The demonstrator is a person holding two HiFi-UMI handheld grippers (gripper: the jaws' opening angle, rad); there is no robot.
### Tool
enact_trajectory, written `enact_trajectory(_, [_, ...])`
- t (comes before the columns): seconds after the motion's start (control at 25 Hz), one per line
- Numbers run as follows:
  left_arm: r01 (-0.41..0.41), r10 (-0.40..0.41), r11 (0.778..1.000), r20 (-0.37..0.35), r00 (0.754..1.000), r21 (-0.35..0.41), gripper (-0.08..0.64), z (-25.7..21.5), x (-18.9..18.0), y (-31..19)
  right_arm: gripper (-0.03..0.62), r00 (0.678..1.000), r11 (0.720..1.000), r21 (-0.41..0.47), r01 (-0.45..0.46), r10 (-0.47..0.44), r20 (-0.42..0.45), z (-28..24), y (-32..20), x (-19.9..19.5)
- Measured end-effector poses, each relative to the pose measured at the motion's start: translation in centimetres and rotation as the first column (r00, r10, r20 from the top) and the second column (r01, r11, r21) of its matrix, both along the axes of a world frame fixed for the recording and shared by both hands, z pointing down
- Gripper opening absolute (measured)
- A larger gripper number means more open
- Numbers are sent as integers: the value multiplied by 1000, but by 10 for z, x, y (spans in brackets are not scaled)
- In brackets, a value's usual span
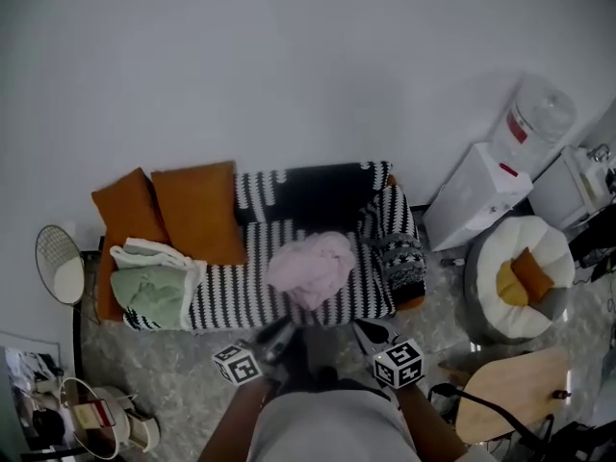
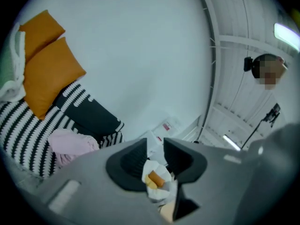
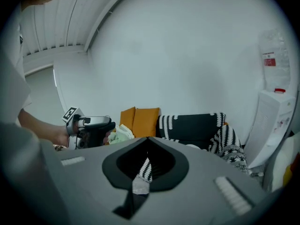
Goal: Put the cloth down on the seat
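Cloth: the pink cloth [image 1: 313, 266] lay crumpled on the striped sofa seat [image 1: 231, 296], right of its centre, with neither gripper touching it.
Left gripper: the left gripper [image 2: 155, 144] was held level in front of the seat's front edge, near the cloth but apart from it. Its jaws stood a narrow gap apart, with nothing between them.
Right gripper: the right gripper [image 3: 147, 138] was just beside the left one and tilted down. Its jaws were pressed together at the tips and pinched nothing.
Sofa: two orange cushions [image 1: 197, 210] leaned on the backrest toward the head view's left. A folded green-and-white blanket [image 1: 149, 292] lay on that end of the seat.
Surroundings: a water dispenser [image 1: 481, 195] stood to the sofa's right, with a white pouffe [image 1: 553, 248] near it.
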State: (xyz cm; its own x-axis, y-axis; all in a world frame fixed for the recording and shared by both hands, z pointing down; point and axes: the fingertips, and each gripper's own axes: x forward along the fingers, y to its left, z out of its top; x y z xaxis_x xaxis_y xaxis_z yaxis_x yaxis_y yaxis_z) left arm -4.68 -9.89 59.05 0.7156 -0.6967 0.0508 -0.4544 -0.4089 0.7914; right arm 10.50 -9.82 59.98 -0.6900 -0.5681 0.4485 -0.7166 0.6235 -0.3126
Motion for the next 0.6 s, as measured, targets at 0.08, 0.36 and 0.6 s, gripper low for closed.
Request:
enact_trajectory(0.08, [28, -28, 1000, 6, 1000, 4, 97, -6, -4, 17, 3, 1000, 1000, -7, 19, -19, 5, 0, 13, 2])
enact_trajectory(0.36, [76, -77, 997, 38, 996, 6, 51, -17, -26, 64, 3, 1000, 1000, 21, 23, -24, 18, -19, 37, 1])
enact_trajectory(0.6, [88, -89, 996, 79, 993, 20, 17, -25, -58, 82, 3, 1000, 999, 40, 7, -7, 8, -29, 47, -4])
